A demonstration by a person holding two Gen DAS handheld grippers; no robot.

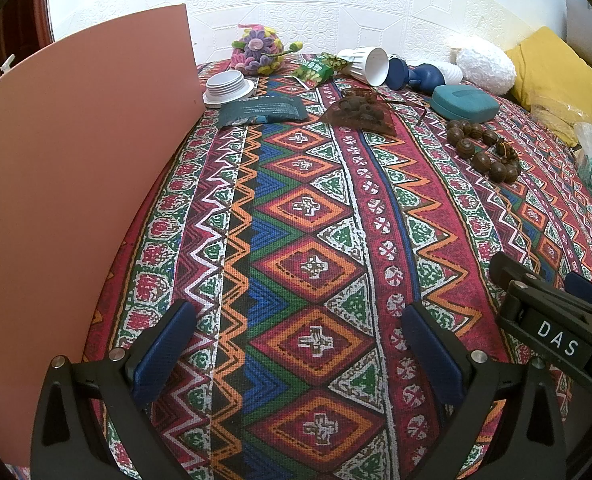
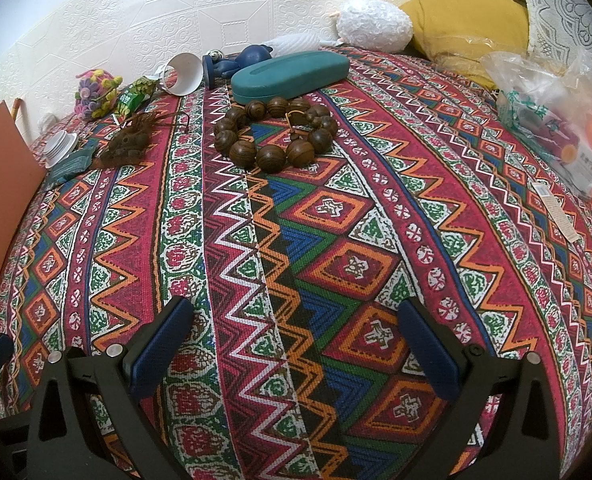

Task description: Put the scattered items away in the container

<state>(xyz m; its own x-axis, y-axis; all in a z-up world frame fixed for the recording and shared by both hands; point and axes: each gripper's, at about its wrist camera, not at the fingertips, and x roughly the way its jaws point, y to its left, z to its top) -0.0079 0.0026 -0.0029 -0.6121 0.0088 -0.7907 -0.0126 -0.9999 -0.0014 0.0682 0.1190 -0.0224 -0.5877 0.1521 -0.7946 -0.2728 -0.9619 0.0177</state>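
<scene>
A pink box stands at the left, its wall facing me; it also shows in the right wrist view. Scattered at the far side of the patterned cloth lie a wooden bead bracelet, a teal case, a brown mesh pouch of beads, a dark packet, a white lid, a green snack bag, a white cup and a blue figure. My left gripper and right gripper are open, empty, near the front.
A pipe-cleaner flower bundle sits at the back by the white wall. A yellow cushion, a white fluffy ball and a plastic bag lie at the right. The right gripper's body shows in the left wrist view.
</scene>
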